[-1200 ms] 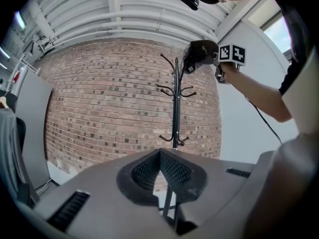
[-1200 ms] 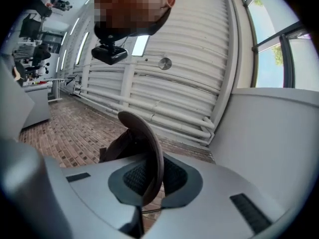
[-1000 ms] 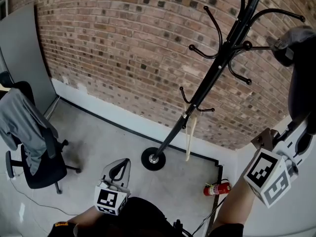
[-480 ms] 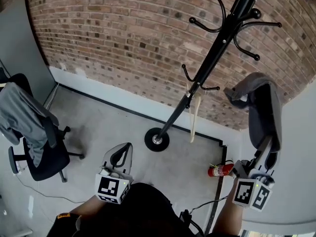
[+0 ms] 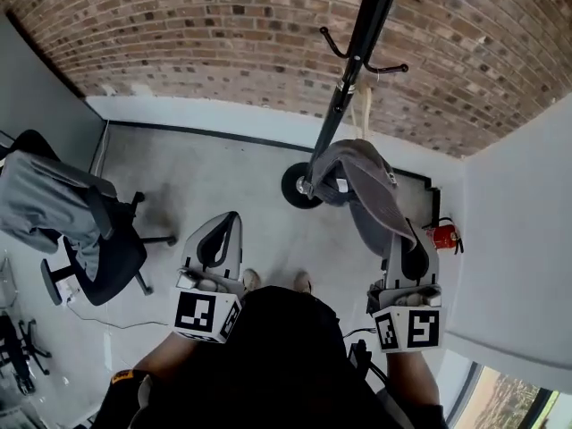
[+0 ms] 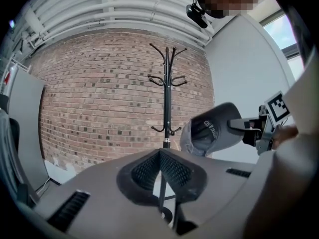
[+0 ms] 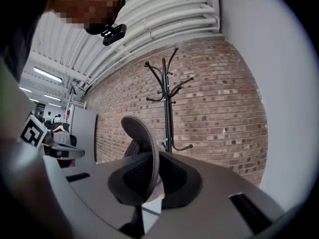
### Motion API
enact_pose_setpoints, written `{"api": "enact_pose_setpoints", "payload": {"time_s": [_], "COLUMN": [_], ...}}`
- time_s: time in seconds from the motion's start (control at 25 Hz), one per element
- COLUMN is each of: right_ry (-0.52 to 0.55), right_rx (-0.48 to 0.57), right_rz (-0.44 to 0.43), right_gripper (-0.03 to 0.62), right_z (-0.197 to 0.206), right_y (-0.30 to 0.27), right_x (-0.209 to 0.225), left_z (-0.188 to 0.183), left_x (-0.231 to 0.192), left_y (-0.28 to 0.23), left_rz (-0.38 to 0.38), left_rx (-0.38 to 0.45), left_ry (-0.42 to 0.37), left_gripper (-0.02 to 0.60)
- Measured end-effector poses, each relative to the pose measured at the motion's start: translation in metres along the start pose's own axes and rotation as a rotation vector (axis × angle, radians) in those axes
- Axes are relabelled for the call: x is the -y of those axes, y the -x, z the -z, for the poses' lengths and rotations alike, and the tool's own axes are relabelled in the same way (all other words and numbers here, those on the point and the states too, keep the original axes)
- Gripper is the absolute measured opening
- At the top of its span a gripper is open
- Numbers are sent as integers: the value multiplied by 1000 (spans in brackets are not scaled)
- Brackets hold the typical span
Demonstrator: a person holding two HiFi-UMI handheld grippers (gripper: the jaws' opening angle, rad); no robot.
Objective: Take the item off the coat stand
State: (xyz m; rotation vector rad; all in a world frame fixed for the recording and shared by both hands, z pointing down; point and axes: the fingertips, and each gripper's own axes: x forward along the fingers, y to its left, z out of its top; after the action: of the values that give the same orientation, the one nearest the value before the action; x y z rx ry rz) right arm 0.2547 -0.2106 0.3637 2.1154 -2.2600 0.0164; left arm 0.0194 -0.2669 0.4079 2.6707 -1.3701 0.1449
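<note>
Low on the right of the head view, right gripper (image 5: 404, 244) pinched on the brim of the grey cap (image 5: 368, 193), crown hanging out ahead of the jaws and clear of the coat stand (image 5: 356, 61). Shown in the right gripper view as a thin curved brim (image 7: 143, 141) caught edge-on in the right gripper (image 7: 153, 159), jaws drawn almost together on it. Shown from the left gripper view as the cap (image 6: 212, 132) held out in the air just right of the stand's pole (image 6: 166, 103), underside turned toward the camera, apart from the hooks. Low on the left of the head view, left gripper (image 5: 231, 220) with jaws closed tip to tip on nothing; likewise in its own view, pads (image 6: 174, 171) meeting at a point, only the pole visible beyond them. Further back, black stand upright on its round base (image 5: 299, 186) on the grey floor (image 5: 214, 172), close before the brick wall (image 5: 206, 34), a pale strap (image 5: 363, 110) dangling from a low hook. Off to the left, black office chair (image 5: 107, 266) draped with a grey garment (image 5: 45, 204). Near the right gripper, against the white wall (image 5: 509, 239), red fire extinguisher (image 5: 442, 237)
</note>
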Motion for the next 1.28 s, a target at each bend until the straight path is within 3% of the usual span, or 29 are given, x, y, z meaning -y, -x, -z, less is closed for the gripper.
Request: {"api": "enact_pose_setpoints", "payload": {"time_s": [0.4,0.68,1.0,1.28], "right_ry": [-63,-52,-19,-19], "right_rx": [-67,-83,-53,-47], "right_rz": [-152,-270,-308,-265], "right_gripper": [32,32,32,32], "right_z": [62,80,58,45], "right_y": [-3,-7,12,60], "right_x": [12,6,-42,-127], "left_z": [31,40,22,28], "left_x": [54,73,57,9], "left_y": [-18,-18,23,121], "left_rz": [-58,-121,-129,-117], "left_rx": [-99,-109,-44,-7], "left_ry": [-52,-56,-68,-69], "left_gripper": [23,23,23,23]}}
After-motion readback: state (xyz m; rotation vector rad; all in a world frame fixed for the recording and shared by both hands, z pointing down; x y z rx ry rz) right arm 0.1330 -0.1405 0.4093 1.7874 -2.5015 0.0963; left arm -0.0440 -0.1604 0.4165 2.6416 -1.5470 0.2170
